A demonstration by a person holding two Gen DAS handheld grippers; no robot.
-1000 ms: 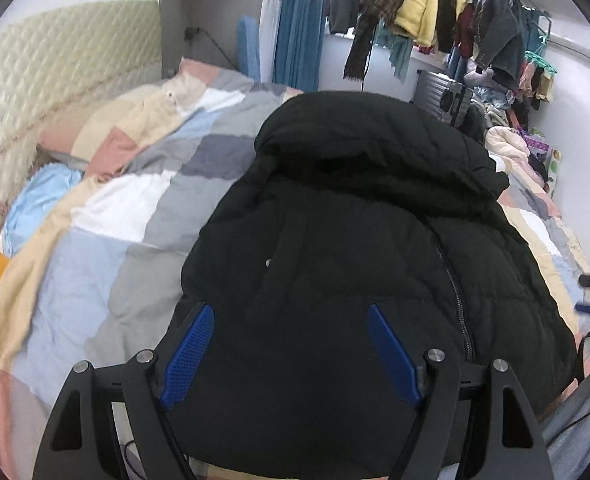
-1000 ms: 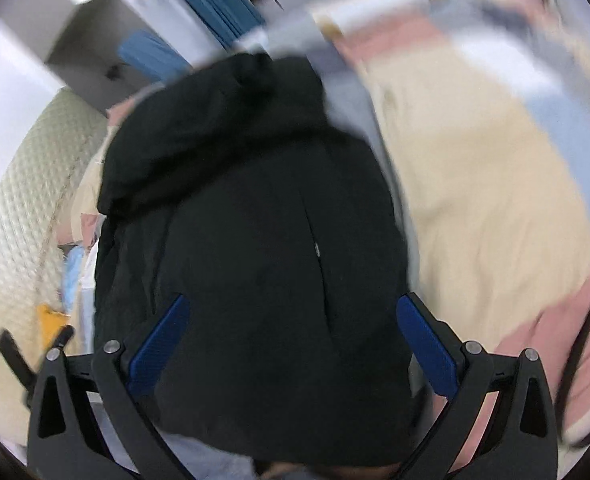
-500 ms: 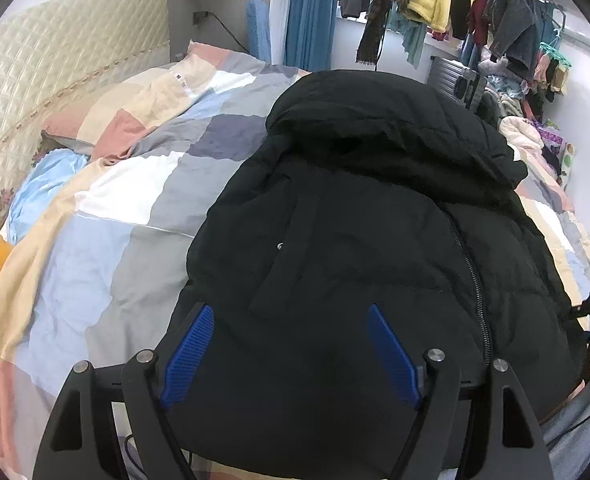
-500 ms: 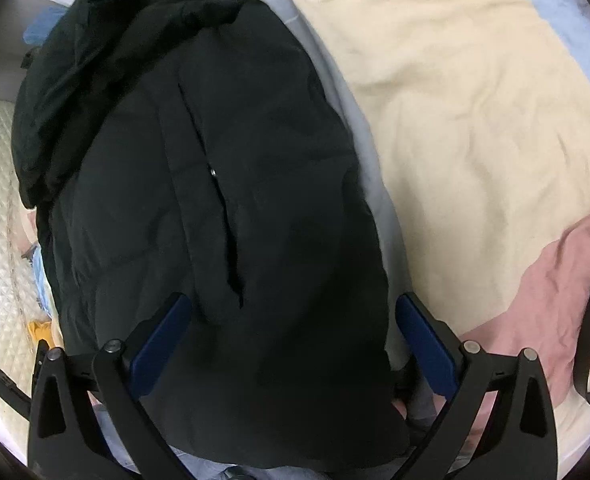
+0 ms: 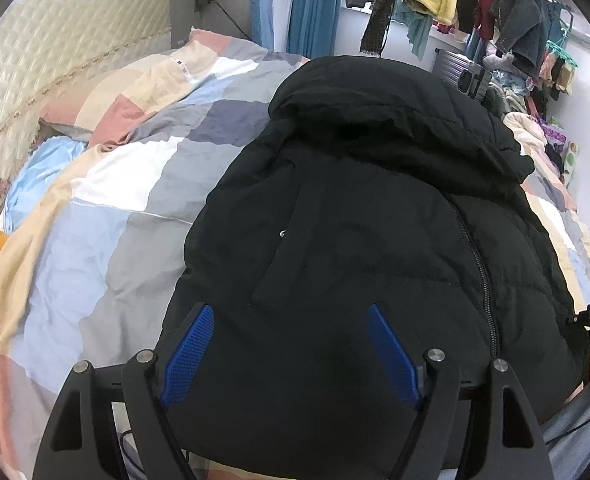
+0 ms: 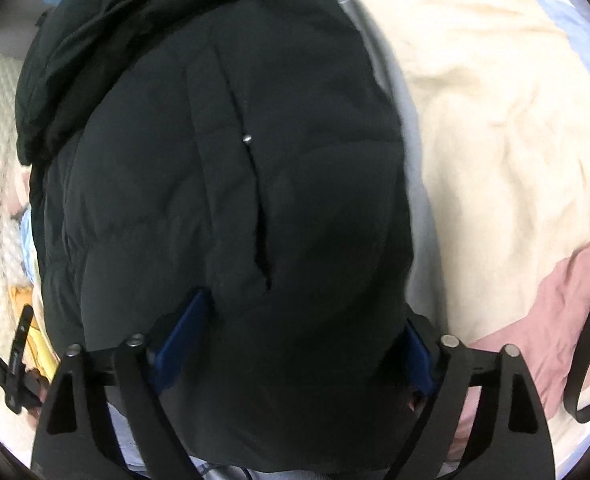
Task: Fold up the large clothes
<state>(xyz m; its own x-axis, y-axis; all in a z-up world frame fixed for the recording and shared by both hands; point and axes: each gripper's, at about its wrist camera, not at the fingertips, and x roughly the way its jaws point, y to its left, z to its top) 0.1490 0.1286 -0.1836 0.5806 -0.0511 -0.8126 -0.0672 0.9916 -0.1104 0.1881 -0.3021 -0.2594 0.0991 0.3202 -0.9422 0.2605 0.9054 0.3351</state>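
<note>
While left tongs (image 5: 291,356) stay spread above black jacket (image 5: 359,240), right tongs (image 6: 291,344) have dropped, jaws wide, hem bulging between.

Jacket (image 6: 223,184) hem (near edge) off-frame

**Black on pastel checks**

The jacket (image 5: 375,208) is plain black with a small silver snap. The duvet (image 5: 107,216) is a patchwork of cream, pale blue, grey, white and dusty pink. Both hand-held grippers, left (image 5: 291,354) and right (image 6: 291,344), are black with ribbed blue pads. The headboard (image 5: 55,64) is quilted cream.
</note>
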